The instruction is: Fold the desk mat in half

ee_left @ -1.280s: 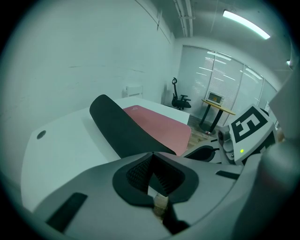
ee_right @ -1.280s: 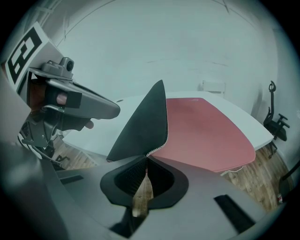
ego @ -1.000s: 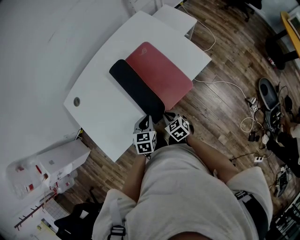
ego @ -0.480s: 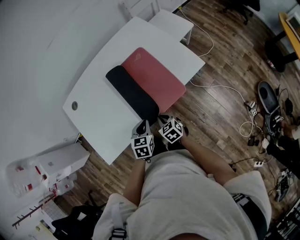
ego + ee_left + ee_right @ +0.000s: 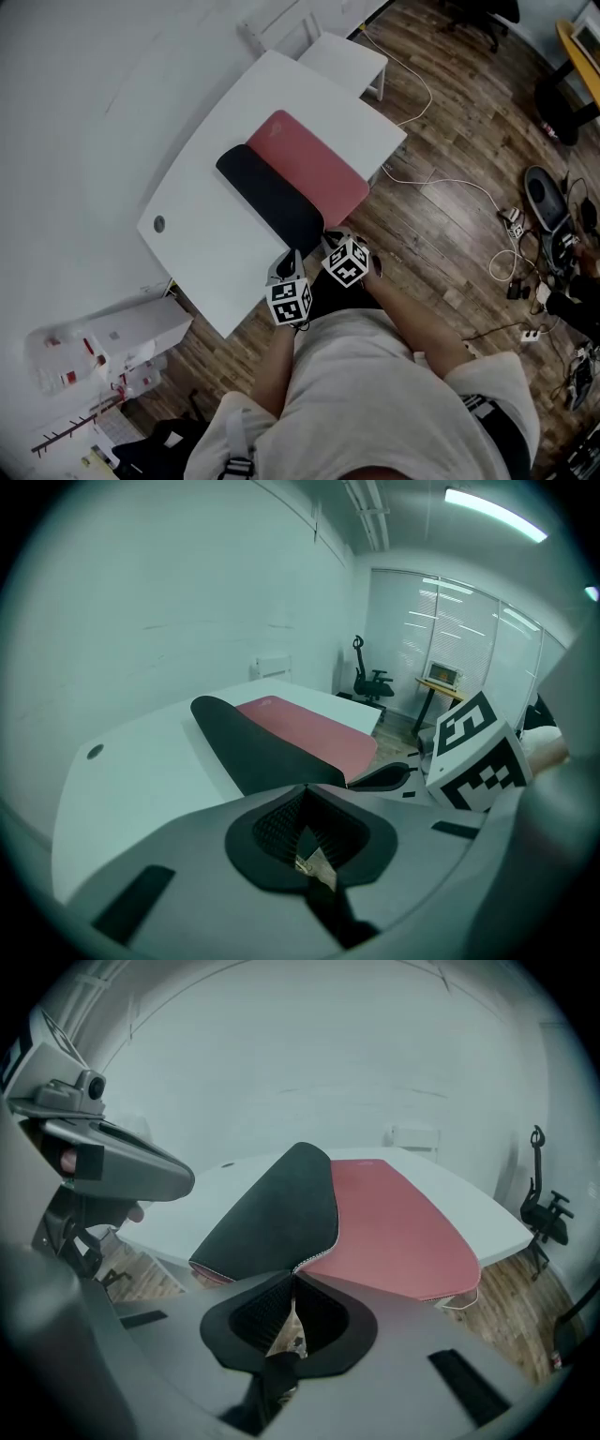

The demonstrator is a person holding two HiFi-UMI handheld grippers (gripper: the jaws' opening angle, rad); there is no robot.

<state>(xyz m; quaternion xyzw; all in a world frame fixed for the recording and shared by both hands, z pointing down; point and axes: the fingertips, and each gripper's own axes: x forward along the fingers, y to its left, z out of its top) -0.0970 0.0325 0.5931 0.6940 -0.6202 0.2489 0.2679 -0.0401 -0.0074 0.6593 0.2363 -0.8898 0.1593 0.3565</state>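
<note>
The left gripper [image 5: 288, 260] and right gripper [image 5: 329, 240] sit side by side at the near edge of the white desk [image 5: 202, 248], both reaching to the near end of the desk mat [image 5: 314, 169]. In the head view the mat lies lengthwise from that near edge toward the far right corner, with one long side turned over as a black flap [image 5: 272, 197]. The flap covers less than half of the red face, so I judge the fold unfinished. In the left gripper view the jaws are pressed together, and the flap's near edge comes right down to their tips. They seem to nip that edge partway along, though I can't be sure that any mat lies between them. The flap's corner shows just to their right, beside a finger of the other gripper. In the right gripper view the jaws are also pressed together, and the flap's stitched edge runs straight into their tips, so this one appears to pinch the flap's free corner. The red layer droops a little past the near desk edge on both sides. The risks follow from that. Both holds are at one end, so carrying the flap across may twist it and leave the far end behind, giving a skewed crease. A pull toward the person could drag the overhanging mat off the near edge onto the wooden floor [image 5: 431, 225]. A thin corner pinch may also slip.
</note>
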